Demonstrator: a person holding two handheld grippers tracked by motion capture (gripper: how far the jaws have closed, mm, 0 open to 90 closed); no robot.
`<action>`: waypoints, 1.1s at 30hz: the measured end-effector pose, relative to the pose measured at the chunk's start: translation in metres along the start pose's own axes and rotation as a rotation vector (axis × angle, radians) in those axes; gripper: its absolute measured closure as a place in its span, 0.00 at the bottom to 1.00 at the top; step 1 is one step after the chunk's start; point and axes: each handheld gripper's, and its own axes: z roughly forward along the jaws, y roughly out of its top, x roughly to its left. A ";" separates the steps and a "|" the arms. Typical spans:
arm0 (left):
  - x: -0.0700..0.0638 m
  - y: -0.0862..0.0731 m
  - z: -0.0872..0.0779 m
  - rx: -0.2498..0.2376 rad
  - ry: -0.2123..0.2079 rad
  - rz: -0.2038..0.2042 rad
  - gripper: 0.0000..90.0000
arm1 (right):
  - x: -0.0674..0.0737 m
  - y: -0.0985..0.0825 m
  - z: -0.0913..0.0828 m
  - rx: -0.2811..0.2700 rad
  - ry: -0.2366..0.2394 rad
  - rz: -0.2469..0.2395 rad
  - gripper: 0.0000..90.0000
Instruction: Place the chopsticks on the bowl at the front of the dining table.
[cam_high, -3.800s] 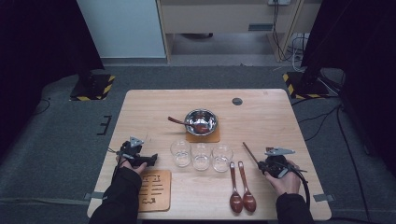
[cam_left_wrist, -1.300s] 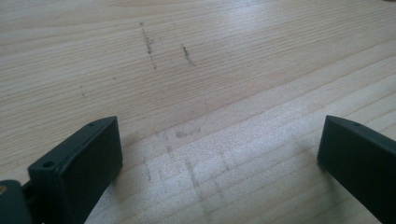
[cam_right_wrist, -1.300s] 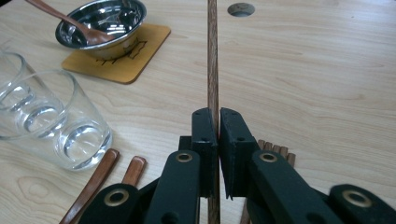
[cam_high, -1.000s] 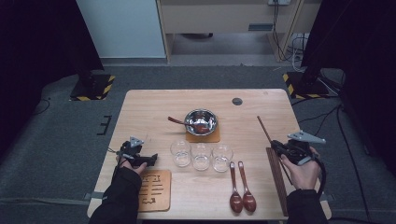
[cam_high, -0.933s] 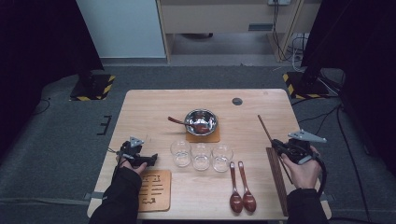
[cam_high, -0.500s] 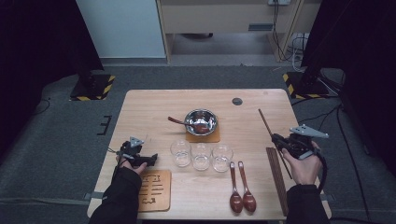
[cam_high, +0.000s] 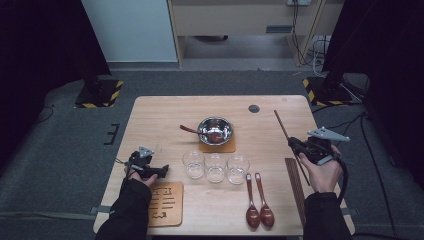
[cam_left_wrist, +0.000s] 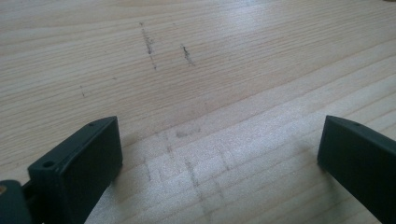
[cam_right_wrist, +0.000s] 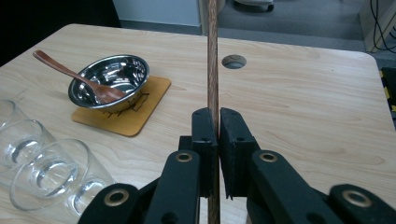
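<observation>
High view, with both gripper views. The right hand-held gripper (cam_high: 296, 145), at 3 o'clock on the surface (cam_high: 165, 112), is clamped tight on a single dark chopstick (cam_high: 283, 129). In the right gripper view the chopstick (cam_right_wrist: 213, 70) runs straight up between the pressed jaws and is cut off at the top and bottom edges. In the high view its lower part is hard to separate from the hand (cam_high: 320, 172) and from the remaining chopsticks (cam_high: 296, 187), which lie on the surface at 4 o'clock; how many lie there cannot be made out.

The left hand-held gripper (cam_high: 162, 171), at 8 o'clock, rests wide open with nothing between its jaws; the left gripper view shows bare wood grain (cam_left_wrist: 210, 93) there.

Containers: a steel bowl (cam_high: 215, 130) on a coaster (cam_high: 227, 148) at the centre holds a wooden spoon (cam_high: 190, 130), whose handle leans over the rim toward 9 o'clock. Three glasses (cam_high: 215, 166) stand in a row just below it and look empty. Two more spoons (cam_high: 259, 210) lie side by side at 5 o'clock, and a second coaster (cam_high: 167, 202) at 7 o'clock is partly covered by the left sleeve.

Compared with a second earlier, the right hand-held gripper and its chopstick stand slightly higher in the high view and nearer the right edge; the left one is unchanged.
</observation>
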 end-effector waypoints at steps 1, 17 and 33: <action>0.000 0.000 0.000 0.000 0.000 0.000 0.00 | 0.001 0.002 0.001 0.000 0.004 -0.002 0.95; 0.000 0.000 0.000 0.000 0.000 0.000 0.00 | 0.010 0.024 0.011 -0.024 0.007 -0.012 0.95; 0.000 0.000 0.000 0.000 -0.001 0.000 0.00 | 0.016 0.040 0.018 -0.047 0.008 -0.018 0.95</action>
